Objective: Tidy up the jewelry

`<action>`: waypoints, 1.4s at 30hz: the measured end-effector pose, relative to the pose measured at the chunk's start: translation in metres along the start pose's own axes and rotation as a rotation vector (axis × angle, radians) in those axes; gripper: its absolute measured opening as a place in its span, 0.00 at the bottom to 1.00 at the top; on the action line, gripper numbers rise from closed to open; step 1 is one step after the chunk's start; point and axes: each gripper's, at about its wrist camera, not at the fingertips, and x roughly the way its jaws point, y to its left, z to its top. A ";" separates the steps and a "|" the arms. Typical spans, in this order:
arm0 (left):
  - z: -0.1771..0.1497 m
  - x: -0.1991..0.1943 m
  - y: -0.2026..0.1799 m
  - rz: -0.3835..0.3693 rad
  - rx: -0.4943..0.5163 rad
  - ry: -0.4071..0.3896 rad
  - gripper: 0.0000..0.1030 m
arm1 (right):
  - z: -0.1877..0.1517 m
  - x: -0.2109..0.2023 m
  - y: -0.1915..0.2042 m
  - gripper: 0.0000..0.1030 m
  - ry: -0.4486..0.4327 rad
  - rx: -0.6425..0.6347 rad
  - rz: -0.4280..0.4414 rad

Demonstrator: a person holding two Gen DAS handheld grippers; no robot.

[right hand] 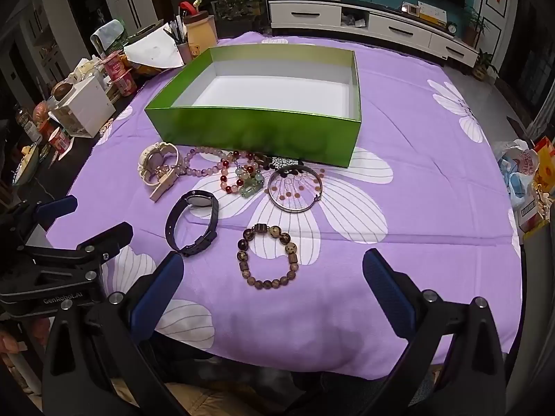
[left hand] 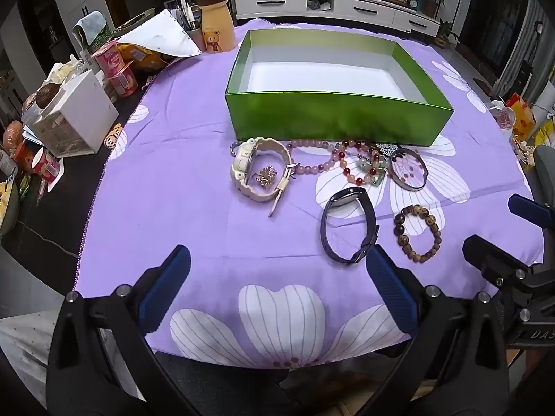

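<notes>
Jewelry lay clustered before the empty green box [right hand: 253, 131], ready for sorting; left claw [left hand: 277, 287] and right claw [right hand: 274, 287] hovered spread wide, holding nothing.

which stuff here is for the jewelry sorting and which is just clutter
For the job: green box, cream watch, black watch, silver bangle, brown bead bracelet, mixed bead strands.

Just lying about: bear bottle, pink cups, white drawer unit.
</notes>
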 end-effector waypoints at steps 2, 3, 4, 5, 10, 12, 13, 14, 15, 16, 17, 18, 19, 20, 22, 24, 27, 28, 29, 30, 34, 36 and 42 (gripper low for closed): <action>0.000 -0.001 0.001 0.001 0.000 -0.005 0.98 | 0.000 0.000 0.000 0.99 -0.002 -0.001 -0.002; 0.000 -0.002 0.001 0.002 0.001 -0.007 0.98 | 0.000 0.000 0.000 0.99 -0.001 -0.002 -0.003; 0.000 -0.003 0.002 0.003 0.001 -0.009 0.98 | 0.000 0.000 0.000 0.99 -0.001 -0.002 -0.005; 0.000 0.000 -0.002 0.014 0.006 0.006 0.98 | 0.000 0.000 0.000 0.99 -0.002 -0.002 -0.005; -0.001 0.002 -0.005 0.010 0.006 0.012 0.98 | 0.000 0.000 0.000 0.99 -0.001 0.000 0.000; -0.002 0.001 -0.006 0.010 0.006 0.012 0.98 | 0.000 0.000 -0.001 0.99 -0.001 0.001 0.000; -0.002 0.001 -0.007 0.009 0.006 0.013 0.98 | 0.000 0.000 -0.001 0.99 0.000 0.001 0.001; -0.002 0.001 -0.008 0.009 0.005 0.013 0.98 | 0.001 0.000 -0.001 0.99 0.000 0.001 0.002; -0.002 0.000 -0.009 0.009 0.005 0.013 0.98 | 0.001 0.000 -0.002 0.99 0.001 0.000 0.003; -0.003 0.000 -0.010 0.010 0.005 0.014 0.98 | 0.001 0.001 -0.001 0.99 0.002 0.000 0.002; -0.003 0.000 -0.011 0.010 0.005 0.015 0.98 | 0.001 0.001 0.000 0.99 0.003 -0.001 0.002; -0.003 0.000 -0.012 0.010 0.005 0.016 0.98 | 0.000 0.000 0.000 0.99 0.003 -0.001 0.004; -0.002 0.005 -0.006 0.008 0.006 0.015 0.98 | 0.000 0.000 0.001 0.99 0.003 -0.001 0.003; -0.002 0.005 -0.007 0.009 0.006 0.015 0.98 | 0.000 0.000 0.000 0.99 0.003 -0.001 0.002; -0.002 0.006 -0.006 0.008 0.006 0.015 0.98 | -0.001 0.000 0.001 0.99 0.002 -0.001 0.001; -0.002 0.006 -0.007 0.010 0.006 0.014 0.98 | 0.000 0.001 0.005 0.99 0.001 -0.002 0.000; -0.003 0.007 -0.010 0.011 0.005 0.012 0.98 | 0.000 -0.002 0.000 0.99 -0.003 0.004 0.000; -0.003 0.007 -0.010 0.012 0.004 0.011 0.98 | 0.000 -0.002 -0.001 0.99 -0.005 0.005 -0.001; -0.003 0.007 -0.011 0.013 0.004 0.010 0.98 | 0.000 -0.002 -0.002 0.99 -0.007 0.006 -0.002; -0.004 0.006 -0.012 0.014 0.004 0.009 0.98 | 0.000 -0.002 -0.002 0.99 -0.007 0.007 -0.002; -0.002 0.003 0.001 0.006 0.000 0.008 0.98 | 0.000 -0.003 -0.002 0.99 -0.008 0.006 -0.002; -0.001 0.002 0.002 0.007 0.000 0.007 0.98 | 0.000 -0.003 -0.002 0.99 -0.010 0.005 -0.002; -0.001 0.002 0.001 0.009 0.003 0.006 0.98 | 0.000 -0.006 -0.002 0.99 -0.017 0.007 -0.004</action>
